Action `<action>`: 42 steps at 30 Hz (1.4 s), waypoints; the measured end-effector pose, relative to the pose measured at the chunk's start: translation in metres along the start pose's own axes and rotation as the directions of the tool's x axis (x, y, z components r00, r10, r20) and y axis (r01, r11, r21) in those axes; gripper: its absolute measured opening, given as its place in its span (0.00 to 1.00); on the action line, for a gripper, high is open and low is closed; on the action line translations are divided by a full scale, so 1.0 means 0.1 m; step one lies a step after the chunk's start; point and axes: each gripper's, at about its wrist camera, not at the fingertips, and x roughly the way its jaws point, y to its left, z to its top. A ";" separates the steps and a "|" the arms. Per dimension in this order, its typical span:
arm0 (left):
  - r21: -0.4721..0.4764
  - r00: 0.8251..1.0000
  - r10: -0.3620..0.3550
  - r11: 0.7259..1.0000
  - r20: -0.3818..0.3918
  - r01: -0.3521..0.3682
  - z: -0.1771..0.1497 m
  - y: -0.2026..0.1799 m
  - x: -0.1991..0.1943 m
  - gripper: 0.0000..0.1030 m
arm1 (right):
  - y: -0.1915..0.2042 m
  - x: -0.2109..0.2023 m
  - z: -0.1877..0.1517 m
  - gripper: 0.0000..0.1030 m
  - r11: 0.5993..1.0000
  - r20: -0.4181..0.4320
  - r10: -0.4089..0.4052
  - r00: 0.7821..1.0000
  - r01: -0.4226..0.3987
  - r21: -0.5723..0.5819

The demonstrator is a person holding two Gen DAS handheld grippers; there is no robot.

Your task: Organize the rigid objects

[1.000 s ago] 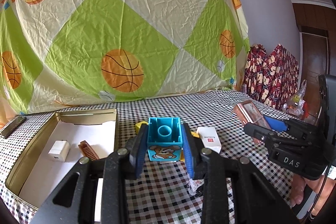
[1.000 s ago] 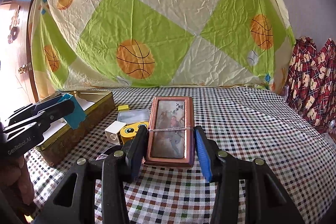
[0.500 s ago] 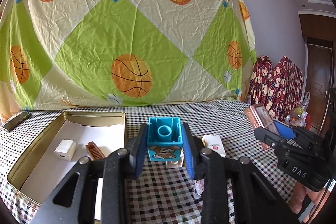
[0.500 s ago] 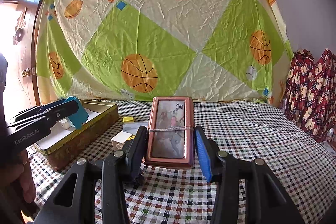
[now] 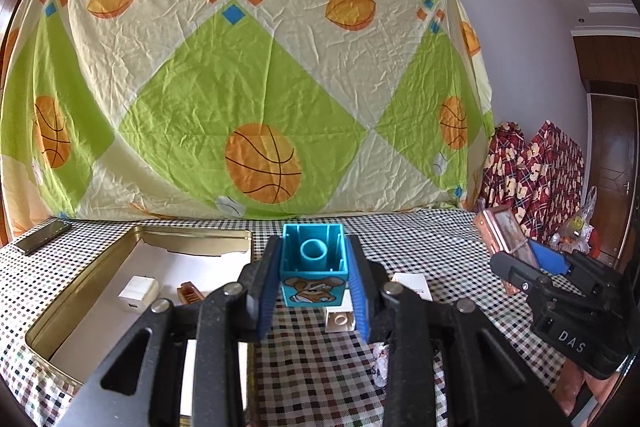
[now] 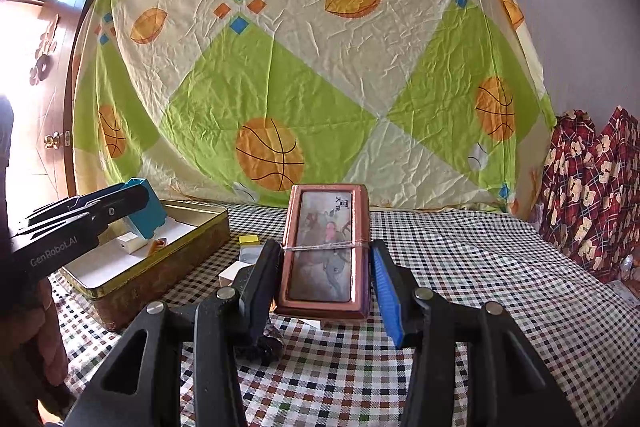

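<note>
Left wrist view
- Left gripper (image 5: 313,277): I pinch the blue toy block (image 5: 313,259) between both pads, hollow underside facing the camera, cartoon dog face turned down toward the cloth.
- Block position: lifted off the checkered tablecloth (image 5: 440,255), just right of the gold tin's (image 5: 80,291) near corner, not over its interior.
- Tin contents: a white charger plug (image 5: 138,293) and a small brown ridged piece (image 5: 192,293) lie on the white liner.
- Loose items: a white brick (image 5: 339,321) sits below the block; a white carton (image 5: 412,285) lies just beyond it.
- Right gripper (image 5: 516,259): visible at the right, carrying the copper-framed case (image 5: 502,231) in the air.

Right wrist view
- Right gripper (image 6: 324,279): jaws closed on the copper-framed case (image 6: 326,247) at its long edges, picture face toward the camera; a thin band crosses its middle.
- Case position: held above the cloth, well apart from the tin (image 6: 160,267).
- Left gripper (image 6: 132,215): seen at the left with the block (image 6: 146,213) above the tin's rim.
- Other items: a yellow block (image 6: 249,239) and a white piece (image 6: 230,273) lie beside the tin.

Step and next move
- Step in hand: I judge both loads are in transport toward the tin.
- Next move: shift the block left over bare liner, lower, then spread the pads; the case follows into the remaining space.
</note>
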 end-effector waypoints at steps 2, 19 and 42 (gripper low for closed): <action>-0.011 1.000 0.002 1.000 0.007 -0.002 0.00 0.03 -0.01 0.29 | 0.02 -0.01 0.00 0.46 1.000 0.003 0.004 1.000 -0.004 -0.003; -0.047 0.999 0.038 0.998 0.016 -0.037 0.01 0.24 -0.06 0.29 | 0.25 0.01 0.03 0.47 0.997 -0.001 0.077 0.997 -0.077 -0.015; -0.066 0.995 0.088 0.994 0.039 -0.085 0.03 0.52 -0.23 0.29 | 0.74 0.00 0.07 0.47 0.983 0.018 0.175 0.984 -0.174 -0.055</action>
